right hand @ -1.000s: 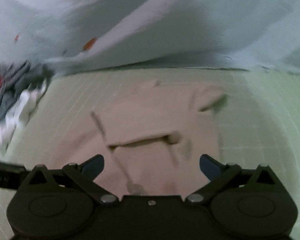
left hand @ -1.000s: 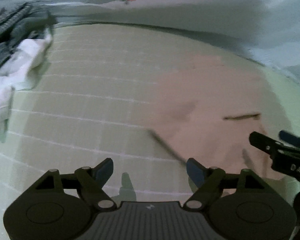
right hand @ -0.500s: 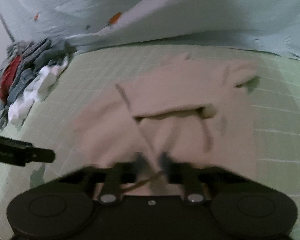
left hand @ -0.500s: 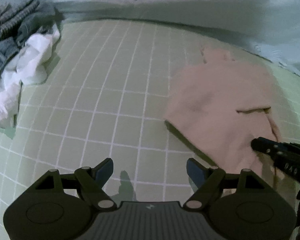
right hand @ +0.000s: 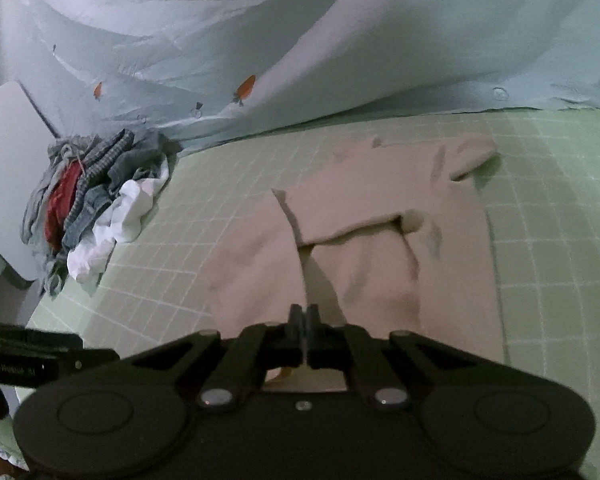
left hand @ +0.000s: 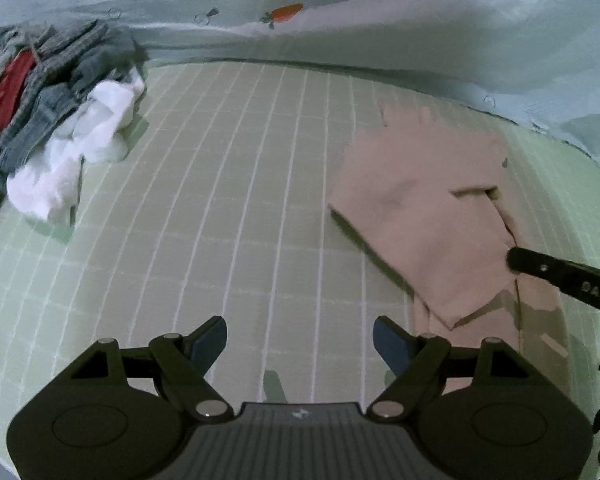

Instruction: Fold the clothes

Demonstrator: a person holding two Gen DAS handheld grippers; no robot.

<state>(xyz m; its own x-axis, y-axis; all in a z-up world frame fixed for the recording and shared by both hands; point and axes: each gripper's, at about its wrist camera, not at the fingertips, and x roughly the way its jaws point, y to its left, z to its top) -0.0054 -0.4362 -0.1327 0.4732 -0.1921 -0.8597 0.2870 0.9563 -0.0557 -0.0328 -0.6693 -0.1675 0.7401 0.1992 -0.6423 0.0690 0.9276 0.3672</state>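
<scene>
With my right claw [right hand: 305, 316] clenched on the pink garment's [right hand: 380, 248] near edge and my left claw [left hand: 300, 340] released, I should lift slowly, keeping the fold square.

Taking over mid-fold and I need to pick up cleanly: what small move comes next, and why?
Probably lift the right gripper, carrying the pink garment edge across. Its jaws are shut on that near edge, while the left gripper hangs open over the bare green mat, holding nothing.
</scene>
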